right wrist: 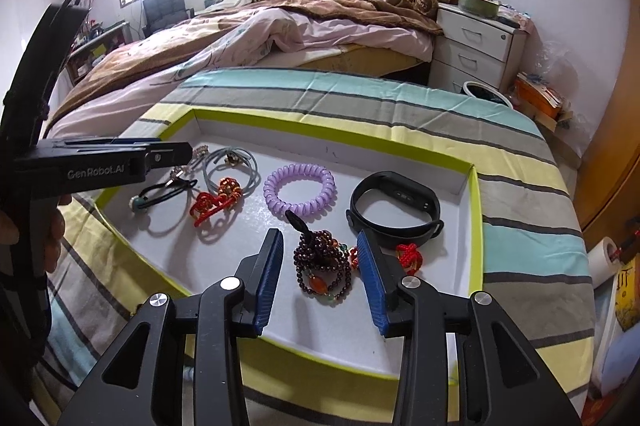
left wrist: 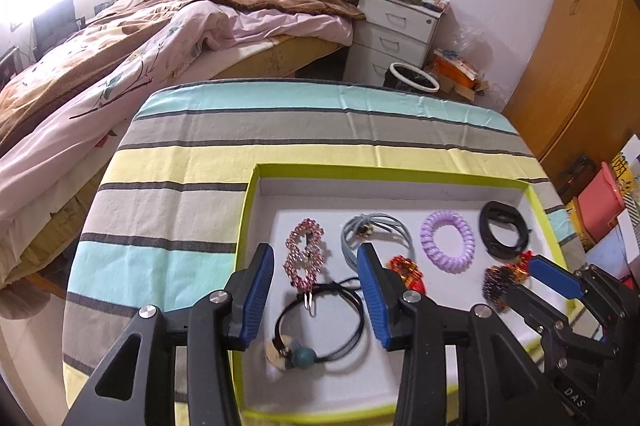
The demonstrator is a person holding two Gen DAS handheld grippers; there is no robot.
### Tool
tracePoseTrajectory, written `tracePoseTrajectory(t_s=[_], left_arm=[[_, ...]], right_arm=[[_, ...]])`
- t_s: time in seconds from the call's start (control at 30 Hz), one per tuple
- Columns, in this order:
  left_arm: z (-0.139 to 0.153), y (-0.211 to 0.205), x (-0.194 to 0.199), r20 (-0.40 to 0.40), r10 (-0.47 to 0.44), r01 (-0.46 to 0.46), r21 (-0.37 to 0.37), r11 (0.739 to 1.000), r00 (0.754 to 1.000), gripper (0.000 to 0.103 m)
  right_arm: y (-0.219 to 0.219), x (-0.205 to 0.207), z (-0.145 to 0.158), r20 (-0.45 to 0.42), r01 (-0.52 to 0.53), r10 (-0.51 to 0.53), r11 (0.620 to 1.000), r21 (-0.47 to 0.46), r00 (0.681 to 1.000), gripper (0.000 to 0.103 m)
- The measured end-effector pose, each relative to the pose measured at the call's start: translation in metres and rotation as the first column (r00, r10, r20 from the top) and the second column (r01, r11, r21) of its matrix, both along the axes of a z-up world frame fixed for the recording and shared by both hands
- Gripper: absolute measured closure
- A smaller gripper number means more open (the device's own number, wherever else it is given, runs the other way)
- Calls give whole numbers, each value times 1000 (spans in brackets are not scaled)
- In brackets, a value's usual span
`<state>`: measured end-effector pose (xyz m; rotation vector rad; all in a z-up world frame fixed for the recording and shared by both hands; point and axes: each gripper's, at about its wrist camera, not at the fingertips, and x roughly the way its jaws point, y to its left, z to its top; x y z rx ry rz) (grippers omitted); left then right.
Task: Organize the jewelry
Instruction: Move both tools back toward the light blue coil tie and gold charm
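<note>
A: Jewelry is seen laid out in the white tray (right wrist: 474,226) with a lime-green rim, set on the striped cloth (right wrist: 520,186).

B: How are the tools held?

A: The left gripper (left wrist: 316,268) is spread open above the black hair tie (left wrist: 320,322) and the pink rhinestone clip (left wrist: 304,254); nothing is clamped. The right gripper (right wrist: 320,258) is likewise released, with the dark bead bracelet (right wrist: 320,266) lying between its blue pads (right wrist: 268,278), untouched.

B: And beyond?

A: A purple coil tie (right wrist: 300,192) and a black wristband (right wrist: 394,204) are seen farther back.
</note>
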<state>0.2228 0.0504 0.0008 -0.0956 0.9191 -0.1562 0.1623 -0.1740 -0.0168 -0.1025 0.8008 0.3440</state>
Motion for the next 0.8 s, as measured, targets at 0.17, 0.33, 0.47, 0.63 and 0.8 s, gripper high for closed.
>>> tracePoseTrajectory(t_s=[0.17, 0.33, 0.47, 0.63, 0.8], left_arm=[[11, 4, -22, 23, -9, 9, -19, 1000, 1000, 60], [19, 11, -50, 47, -1, 3, -45, 999, 999, 59], [19, 16, -75, 57, 8, -4, -60, 998, 998, 55], [15, 20, -102, 65, 10, -7, -46, 999, 998, 54], [10, 24, -120, 54, 11, -8, -55, 998, 998, 54]], right_arm=[[-2, -11, 6, 10, -1, 1, 1000, 22, 1000, 63], [-4, -30, 12, 19, -15, 14, 999, 50, 1000, 63], [-6, -45, 15, 19, -22, 21, 997, 80, 1000, 63], [-5, -57, 8, -11, -33, 34, 995, 92, 999, 63], [4, -61, -6, -64, -40, 45, 996, 79, 997, 63]])
